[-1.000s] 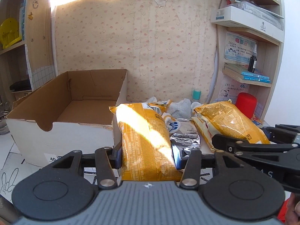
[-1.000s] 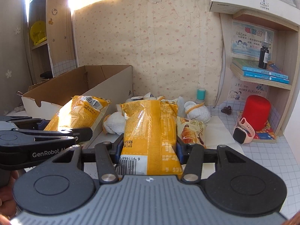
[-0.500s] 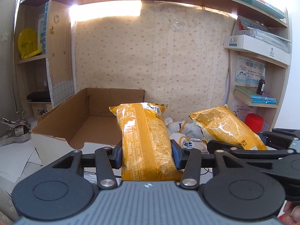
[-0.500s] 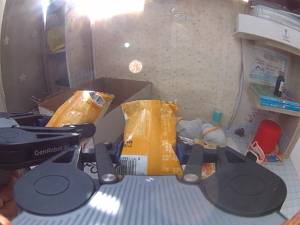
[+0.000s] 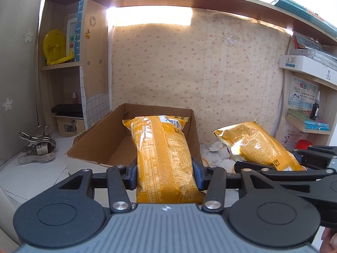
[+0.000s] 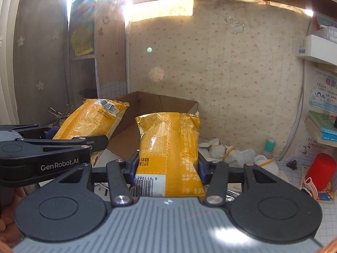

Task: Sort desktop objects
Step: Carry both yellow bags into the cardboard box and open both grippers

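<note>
In the left wrist view, the left gripper (image 5: 164,171) has its blue-padded jaws partly apart and pressed on the sides of a yellow plastic snack packet (image 5: 163,156), held lengthwise clear of the desk. At twelve o'clock behind it stands an open brown cardboard box (image 5: 101,139). At three o'clock the right gripper (image 5: 273,166) carries a second yellow snack packet (image 5: 257,145). A metal clip (image 5: 38,147) lies at nine o'clock.

In the right wrist view, the right gripper's jaws clamp the second yellow packet, barcode end nearest the camera. The cardboard box sits at eleven o'clock. White rolled socks (image 6: 238,155) lie at three o'clock, with a red cylindrical container (image 6: 323,171) farther right.
</note>
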